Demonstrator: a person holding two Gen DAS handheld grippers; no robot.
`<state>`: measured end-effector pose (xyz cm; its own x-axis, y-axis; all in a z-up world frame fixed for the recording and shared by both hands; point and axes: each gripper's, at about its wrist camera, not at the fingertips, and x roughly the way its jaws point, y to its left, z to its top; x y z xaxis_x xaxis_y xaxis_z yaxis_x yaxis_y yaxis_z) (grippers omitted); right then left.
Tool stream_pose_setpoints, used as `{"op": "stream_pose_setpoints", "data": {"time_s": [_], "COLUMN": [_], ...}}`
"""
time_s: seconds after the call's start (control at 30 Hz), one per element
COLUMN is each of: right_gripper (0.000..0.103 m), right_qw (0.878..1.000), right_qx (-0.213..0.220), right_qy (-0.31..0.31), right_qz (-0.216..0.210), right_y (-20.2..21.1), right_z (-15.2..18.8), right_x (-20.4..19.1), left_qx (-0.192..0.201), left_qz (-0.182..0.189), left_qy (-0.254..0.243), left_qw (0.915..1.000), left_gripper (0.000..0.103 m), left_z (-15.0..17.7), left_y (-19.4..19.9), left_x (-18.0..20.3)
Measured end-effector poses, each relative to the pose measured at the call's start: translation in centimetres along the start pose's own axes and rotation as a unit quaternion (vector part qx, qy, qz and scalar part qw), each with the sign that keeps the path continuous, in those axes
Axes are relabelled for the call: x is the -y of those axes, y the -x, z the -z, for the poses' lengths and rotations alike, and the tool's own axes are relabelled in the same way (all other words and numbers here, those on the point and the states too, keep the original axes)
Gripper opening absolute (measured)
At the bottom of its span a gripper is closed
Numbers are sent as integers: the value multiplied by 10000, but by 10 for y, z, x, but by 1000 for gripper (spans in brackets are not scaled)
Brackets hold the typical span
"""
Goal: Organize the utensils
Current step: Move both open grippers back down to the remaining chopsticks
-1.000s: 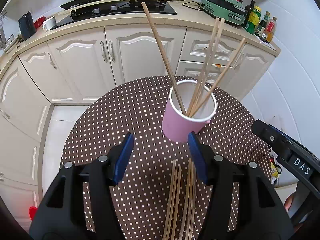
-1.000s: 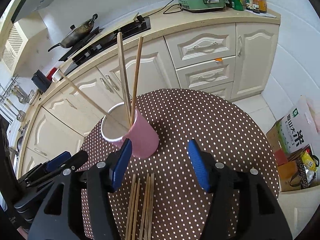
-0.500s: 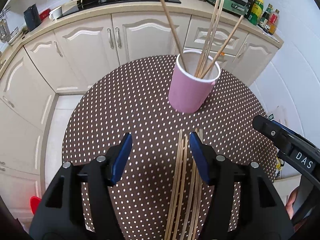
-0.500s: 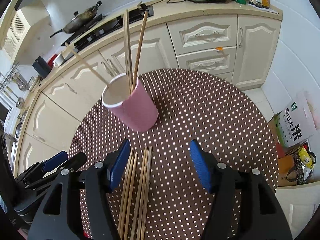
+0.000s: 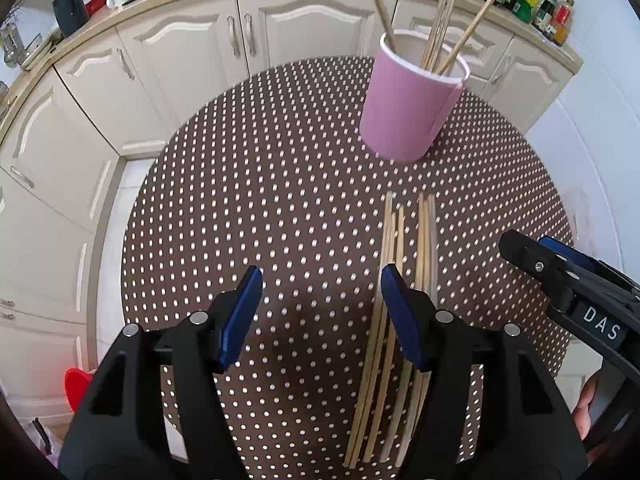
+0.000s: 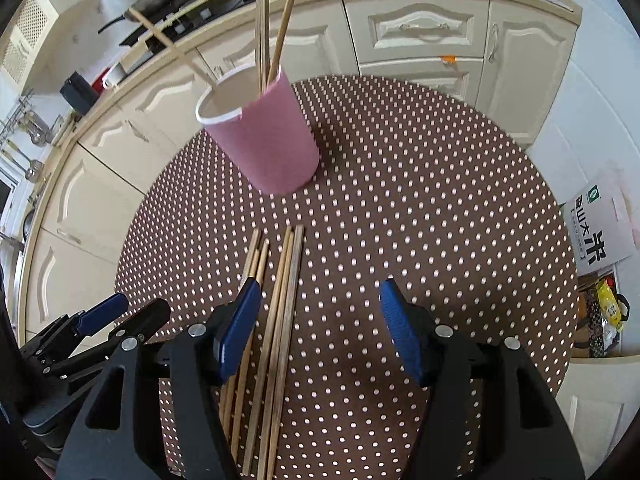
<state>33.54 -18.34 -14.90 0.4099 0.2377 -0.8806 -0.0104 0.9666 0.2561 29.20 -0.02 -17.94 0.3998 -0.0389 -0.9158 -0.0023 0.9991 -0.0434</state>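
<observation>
Chopsticks [image 5: 404,320] are split right now: four stand in the pink cup [image 5: 408,108], six or so lie in a row on the dotted bench [image 5: 280,200], so plenty remains. Left gripper [image 5: 320,312] and right gripper [image 6: 320,320] hang over the row, jaws apart, gripping nothing.

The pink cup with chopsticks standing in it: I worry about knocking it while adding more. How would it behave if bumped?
The pink cup is tall and looks like light paper, so it probably slides or tips easily. The chopsticks in it lean past the rim, likely making it top-heavy. The polka-dot tablecloth may give some grip.
</observation>
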Motion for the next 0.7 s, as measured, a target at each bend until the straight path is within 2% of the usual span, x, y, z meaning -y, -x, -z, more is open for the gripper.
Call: {"op": "stream_pose_setpoints", "data": {"time_s": [0.4,0.7], "right_gripper": [60,60], "right_qw": [9980,9964], "right_qx": [-539,-759], "right_qy": [153,193], "right_qz": [275,331], "right_y": [-35,-47], "right_z": [25,43], "right_x": [1,-3], "left_qx": [-369,-497], "left_qz": [-135,-163], "left_qy": [-32,8], "left_qw": [9992,9986], "left_gripper": [63,63], "left_z": [17,28], "left_y": [-20,-30], "left_x": [-7,-16]}}
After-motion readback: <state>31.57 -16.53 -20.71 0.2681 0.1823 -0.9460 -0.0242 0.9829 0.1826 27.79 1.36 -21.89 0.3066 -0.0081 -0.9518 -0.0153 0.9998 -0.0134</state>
